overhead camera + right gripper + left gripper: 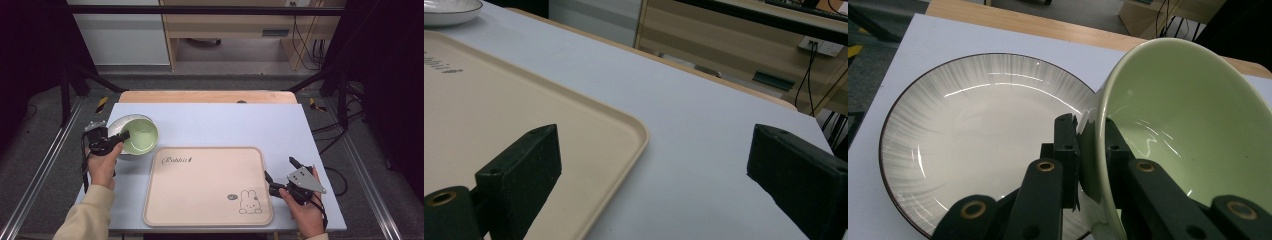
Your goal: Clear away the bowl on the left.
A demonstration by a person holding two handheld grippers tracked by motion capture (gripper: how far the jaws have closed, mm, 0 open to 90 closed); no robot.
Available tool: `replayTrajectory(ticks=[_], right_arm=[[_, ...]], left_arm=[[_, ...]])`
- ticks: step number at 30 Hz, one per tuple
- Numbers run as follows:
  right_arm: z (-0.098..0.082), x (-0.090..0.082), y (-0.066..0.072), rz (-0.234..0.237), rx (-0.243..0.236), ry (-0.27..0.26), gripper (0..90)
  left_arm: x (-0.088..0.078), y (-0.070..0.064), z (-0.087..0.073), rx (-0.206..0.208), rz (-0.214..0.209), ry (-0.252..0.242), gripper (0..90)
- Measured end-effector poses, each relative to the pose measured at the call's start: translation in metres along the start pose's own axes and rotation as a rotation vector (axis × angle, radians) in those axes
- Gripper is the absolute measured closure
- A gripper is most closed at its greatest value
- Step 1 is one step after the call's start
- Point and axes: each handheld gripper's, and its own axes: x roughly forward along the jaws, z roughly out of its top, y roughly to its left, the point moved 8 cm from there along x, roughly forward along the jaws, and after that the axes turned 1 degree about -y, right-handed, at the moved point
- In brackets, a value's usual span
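Observation:
A pale green bowl (141,135) is tilted over a white plate with a dark rim (120,125) at the table's left. My left gripper (121,136) is shut on the bowl's rim, one jaw inside and one outside. In the left gripper view the green bowl (1188,125) leans to the right above the plate (973,130), and my left gripper (1091,150) pinches its wall. A beige tray (207,185) with a rabbit drawing lies in the middle. My right gripper (281,174) stands open at the tray's right edge. In the right gripper view, my right gripper (651,165) straddles the tray's corner (634,131).
The table top is a light blue-grey sheet (240,125) with a wooden edge (207,96) at the back. Black frame legs and cables stand on the floor on both sides. A wooden cabinet (235,27) lies beyond the table.

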Motion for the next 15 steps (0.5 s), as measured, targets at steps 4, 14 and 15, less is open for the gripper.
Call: replayTrajectory(ticks=[4, 14, 15], right_arm=[[-0.0009, -0.0003, -0.0034, -0.011, 0.013, 0.001, 7.3], [0.0008, -0.0024, -0.0071, -0.017, 0.023, -0.010, 7.1], [0.0008, -0.0024, -0.0071, -0.017, 0.023, -0.010, 7.1]], left_arm=[[-0.0013, -0.0008, 0.0002, 0.000, -0.005, 0.001, 82.1], [-0.0087, -0.0087, 0.0037, 0.003, -0.021, 0.000, 82.1], [-0.0087, -0.0087, 0.0037, 0.003, -0.021, 0.000, 82.1]])
